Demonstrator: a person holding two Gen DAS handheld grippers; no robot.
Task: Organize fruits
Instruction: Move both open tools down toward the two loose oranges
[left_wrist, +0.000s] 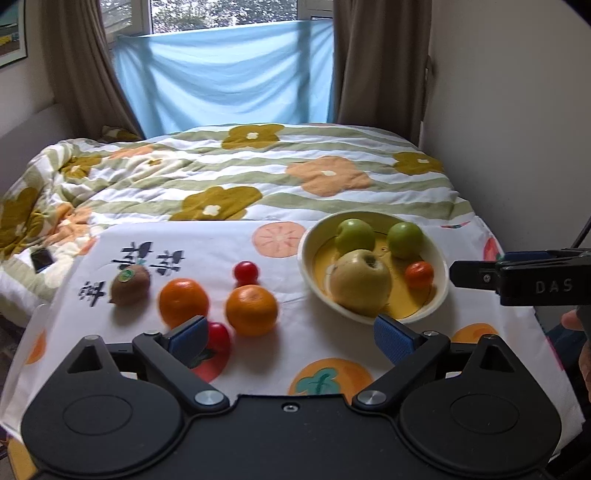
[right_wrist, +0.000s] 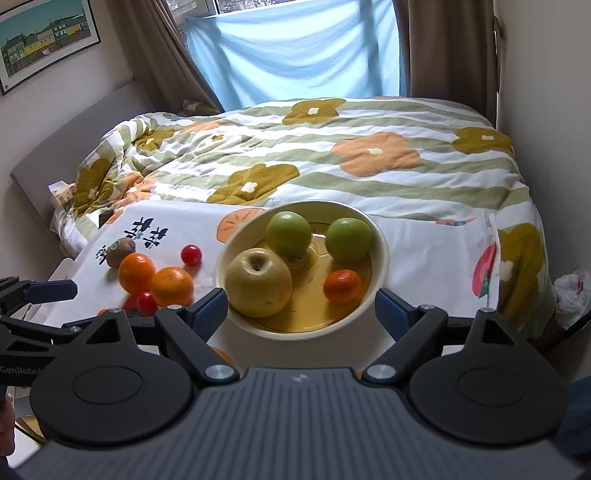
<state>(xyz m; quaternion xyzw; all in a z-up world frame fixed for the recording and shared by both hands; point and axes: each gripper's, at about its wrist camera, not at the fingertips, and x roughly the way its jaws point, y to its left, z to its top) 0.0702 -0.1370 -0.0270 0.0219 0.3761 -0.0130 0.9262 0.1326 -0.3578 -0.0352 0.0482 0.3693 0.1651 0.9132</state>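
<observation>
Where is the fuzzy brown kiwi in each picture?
Left wrist view: the kiwi lies left of centre on the cloth, beside the black printed writing.
Right wrist view: the kiwi sits small at the left, behind the oranges.
Shared landmark: the bowl of fruit, to the kiwi's right in both.

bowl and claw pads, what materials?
Cream round bowl with yellow inside: looks like glazed ceramic or melamine, going by the smooth glossy rim; which one is unclear. Blue pads on the right claw: probably rubber or a soft polymer, matte with a fine ribbed texture, on black plastic-looking fingers.
</observation>
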